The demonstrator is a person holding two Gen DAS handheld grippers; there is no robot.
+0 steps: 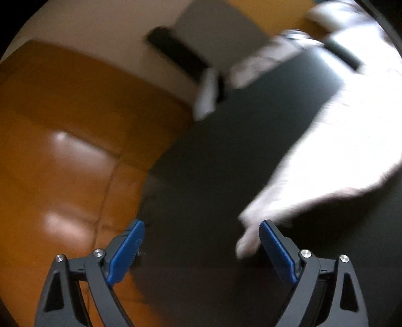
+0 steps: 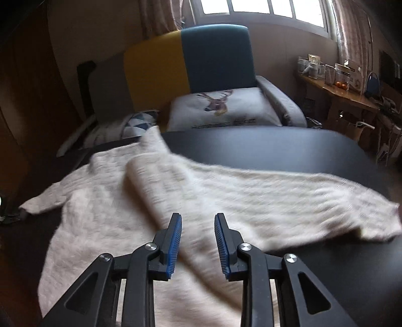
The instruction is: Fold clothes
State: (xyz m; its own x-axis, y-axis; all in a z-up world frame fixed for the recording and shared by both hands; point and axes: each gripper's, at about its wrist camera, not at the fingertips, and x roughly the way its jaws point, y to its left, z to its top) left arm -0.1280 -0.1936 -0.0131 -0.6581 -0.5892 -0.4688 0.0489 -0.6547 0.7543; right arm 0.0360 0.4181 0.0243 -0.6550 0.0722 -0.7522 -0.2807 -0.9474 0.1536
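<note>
Dim living room, daylight through windows (image 2: 263, 10) at the back. Black table (image 2: 276, 148) in the foreground, bearing a cream knitted sweater (image 2: 226, 191) spread flat across it. One sleeve (image 2: 42, 203) reaching out toward the table's left edge, another part folded back over the body. Behind the table, a sofa with a yellow (image 2: 153, 73) and teal (image 2: 216, 55) backrest and a deer-print cushion (image 2: 221, 108); wooden side table (image 2: 346, 93) cluttered with jars at right.

Right gripper (image 2: 198, 241) hovering over the sweater's middle, jaws narrowly parted, nothing pinched between the blue pads (image 2: 176, 241).

Left gripper (image 1: 201, 249) spread wide above bare tabletop at the edge, nothing between the fingers. Sweater cuff just beside the right pad (image 1: 276, 249); touching or not, cannot tell through the blur. Orange leather seat (image 1: 62, 151) beyond the table's edge, at left.
</note>
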